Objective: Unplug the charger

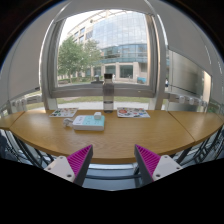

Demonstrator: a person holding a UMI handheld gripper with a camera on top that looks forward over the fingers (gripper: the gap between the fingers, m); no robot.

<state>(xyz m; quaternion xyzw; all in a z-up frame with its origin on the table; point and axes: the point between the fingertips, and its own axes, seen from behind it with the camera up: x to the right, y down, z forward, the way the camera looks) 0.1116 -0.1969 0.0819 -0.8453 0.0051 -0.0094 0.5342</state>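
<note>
Hovering with gripper (113, 160) jaws spread wide, holding nothing, table (130, 135) ahead. No charger visible anywhere; only bottle (108, 96) at twelve o'clock, books (88, 121) at eleven. Best to scan slowly for a cable before committing.

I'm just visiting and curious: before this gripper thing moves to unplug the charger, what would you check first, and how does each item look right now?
1. Charger in sight: not ok, none can be made out on the table.
2. Socket or cable located: cannot tell, nothing of the kind shows.
3. Gripper open and holding nothing: ok, its pink pads stand apart with only table edge between them.
4. Obstacles ahead: ok to note, a bottle stands beyond the fingers, with a stack of books beside it.
5. Papers lying by the window: ok, clear of the fingers.
</note>
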